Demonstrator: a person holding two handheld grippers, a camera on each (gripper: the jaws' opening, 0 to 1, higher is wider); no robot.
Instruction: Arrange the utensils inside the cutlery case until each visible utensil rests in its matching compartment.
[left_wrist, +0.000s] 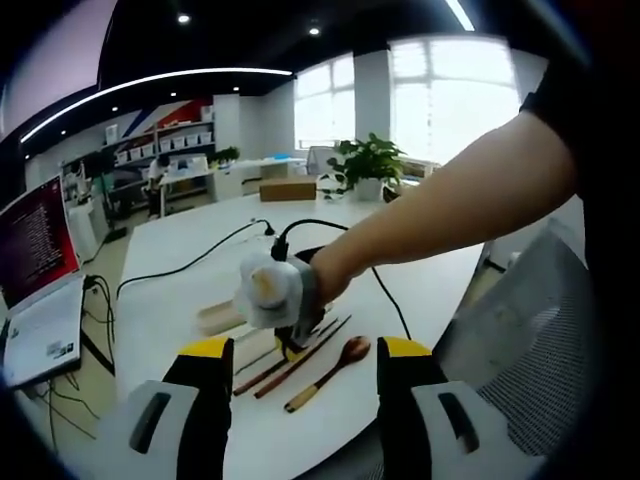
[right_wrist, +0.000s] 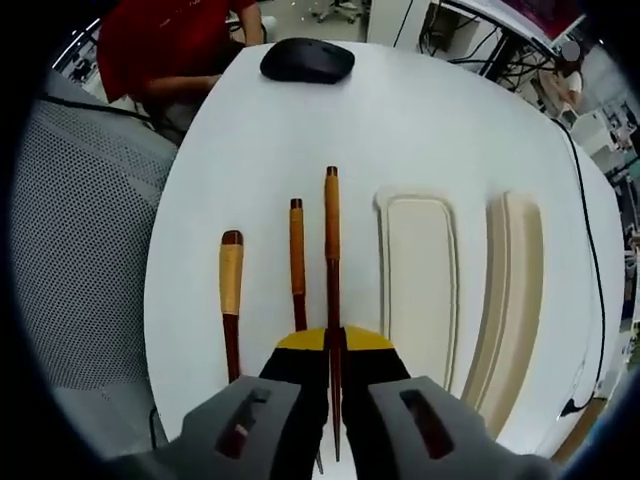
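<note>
The white table (right_wrist: 420, 140) carries everything, so places are given from it. In the left gripper view it stretches away toward a potted plant (left_wrist: 368, 162) and a cardboard box (left_wrist: 287, 189) at its far end, with a black cable (left_wrist: 200, 260) running across its top and a laptop (left_wrist: 38, 280) off its left side. In the right gripper view a person in a red top (right_wrist: 170, 45) sits at the table's far edge, and a mesh chair (right_wrist: 70, 250) stands off its left side.

On the table in the right gripper view lie two cream case parts side by side: a shallow tray (right_wrist: 420, 285) and, just right of it, a second cream piece (right_wrist: 515, 300). Left of the tray three wooden utensils lie roughly parallel: a long chopstick (right_wrist: 331, 260) nearest the tray, a second chopstick (right_wrist: 296, 262) beside it, and the spoon's handle (right_wrist: 231, 300) furthest left. A black mouse (right_wrist: 307, 60) sits near the table's far edge.

The right gripper (right_wrist: 334, 345) has its jaws closed tight on the long chopstick, which runs straight out between the yellow tips across the table.

The left gripper (left_wrist: 305, 352) hangs above the table's near edge with its jaws spread wide and nothing between them. Just beyond them lie the wooden spoon (left_wrist: 330, 373) and the chopsticks, where the right gripper, held by a bare arm (left_wrist: 450, 215), meets them.
</note>
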